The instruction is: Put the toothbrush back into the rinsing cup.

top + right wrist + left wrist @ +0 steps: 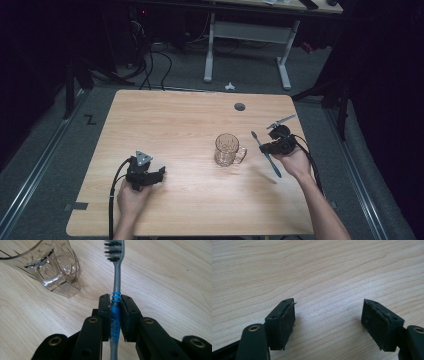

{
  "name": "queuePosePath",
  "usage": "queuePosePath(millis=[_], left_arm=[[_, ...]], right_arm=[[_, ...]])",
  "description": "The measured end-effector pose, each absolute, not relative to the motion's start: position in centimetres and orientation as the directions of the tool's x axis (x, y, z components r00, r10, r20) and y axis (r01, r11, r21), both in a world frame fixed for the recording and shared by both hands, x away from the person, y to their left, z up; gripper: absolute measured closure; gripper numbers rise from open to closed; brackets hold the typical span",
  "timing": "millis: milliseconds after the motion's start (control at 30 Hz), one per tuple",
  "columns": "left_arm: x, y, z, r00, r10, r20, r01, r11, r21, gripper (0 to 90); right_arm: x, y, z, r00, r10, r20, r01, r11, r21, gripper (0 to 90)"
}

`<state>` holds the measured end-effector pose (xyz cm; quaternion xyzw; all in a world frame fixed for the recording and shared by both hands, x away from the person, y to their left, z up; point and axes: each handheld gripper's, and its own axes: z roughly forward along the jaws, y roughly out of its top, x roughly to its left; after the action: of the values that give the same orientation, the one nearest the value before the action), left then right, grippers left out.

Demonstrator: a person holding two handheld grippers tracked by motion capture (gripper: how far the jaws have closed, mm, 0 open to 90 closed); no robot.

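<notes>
A clear glass mug [228, 150] with a handle stands near the middle of the wooden table [175, 120]; it appears at the upper left of the right gripper view [50, 270]. My right gripper [266, 148] is shut on a grey and blue toothbrush [265, 153], just right of the mug. The jaws clamp the blue grip [115, 312] and the dark bristled head [113, 251] points away. My left gripper [161, 175] rests low over the table's front left, open, with bare wood between its pads [287, 322].
A round grommet hole [239, 106] sits near the table's far edge. Beyond the table stand a white desk frame [250, 45] and loose cables [150, 65] on the floor. A small white object [229, 86] lies on the floor behind the table.
</notes>
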<state>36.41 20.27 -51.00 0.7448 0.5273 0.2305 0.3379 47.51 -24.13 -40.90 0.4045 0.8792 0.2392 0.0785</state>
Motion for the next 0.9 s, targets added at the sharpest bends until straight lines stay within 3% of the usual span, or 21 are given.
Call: queuePosePath(millis=[900], left_arm=[[36.4,20.3,-51.0,0.338,0.941,-0.012,0.63,-0.217,0.746,27.9]], right_arm=[[44.9,-24.0,-39.5,-0.672,0.74,0.035,0.577,0.494,0.65,80.0]])
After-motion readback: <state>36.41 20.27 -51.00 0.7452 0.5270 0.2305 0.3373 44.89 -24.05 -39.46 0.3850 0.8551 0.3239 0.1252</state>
